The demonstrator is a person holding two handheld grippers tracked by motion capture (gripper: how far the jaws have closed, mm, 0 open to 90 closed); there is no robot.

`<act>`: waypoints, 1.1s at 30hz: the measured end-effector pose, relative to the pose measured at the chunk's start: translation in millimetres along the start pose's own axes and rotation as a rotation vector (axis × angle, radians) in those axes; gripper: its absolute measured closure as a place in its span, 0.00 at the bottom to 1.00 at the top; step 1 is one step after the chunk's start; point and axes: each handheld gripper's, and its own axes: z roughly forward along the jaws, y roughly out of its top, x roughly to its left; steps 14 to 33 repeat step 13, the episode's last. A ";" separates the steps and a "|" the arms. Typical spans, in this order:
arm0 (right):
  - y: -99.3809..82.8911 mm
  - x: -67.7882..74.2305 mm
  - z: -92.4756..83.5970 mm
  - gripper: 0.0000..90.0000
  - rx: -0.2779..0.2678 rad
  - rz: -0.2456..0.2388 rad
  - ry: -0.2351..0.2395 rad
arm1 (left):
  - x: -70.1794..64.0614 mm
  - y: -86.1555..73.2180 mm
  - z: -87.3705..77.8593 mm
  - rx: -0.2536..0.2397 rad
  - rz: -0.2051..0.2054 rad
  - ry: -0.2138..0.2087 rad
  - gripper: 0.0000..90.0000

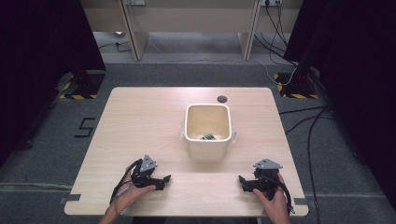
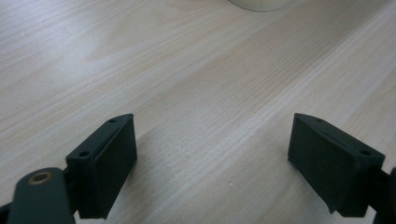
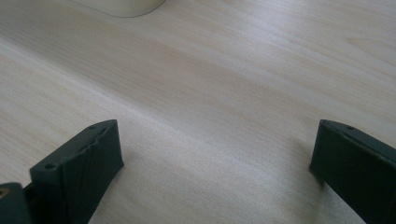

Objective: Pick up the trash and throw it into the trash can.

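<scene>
A cream square bin (image 1: 208,130) stands a little right of the middle of the light wooden table (image 1: 140,121), with a small green and dark object (image 1: 208,136) lying on its bottom. My left gripper (image 1: 164,181) rests near the front edge at the left, held in a hand, its jaws pointing right. It is open, with bare wood between the pads (image 2: 212,154). My right gripper (image 1: 243,181) rests near the front edge at the right, jaws pointing left, and it too stands open over bare wood (image 3: 215,163). The bin's base (image 2: 259,4) shows at the top of both gripper views.
A small dark round disc (image 1: 222,98) lies near the table's far edge behind the bin. Black stands with striped feet (image 1: 77,91) flank the table on the floor, with cables at the right. A wooden desk frame (image 1: 191,28) stands beyond.
</scene>
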 end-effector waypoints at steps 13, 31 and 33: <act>-0.1 0.0 0.1 0.02 -0.001 0.000 0.000 | -2.0 -1.2 -1.0 0.001 -0.015 0.021 0.15; -0.1 0.0 0.1 0.02 -0.001 0.000 0.000 | -2.0 -1.2 -1.0 0.001 -0.015 0.021 0.15; -0.1 0.0 0.1 0.02 -0.001 0.000 0.000 | -2.0 -1.2 -1.0 0.001 -0.015 0.021 0.15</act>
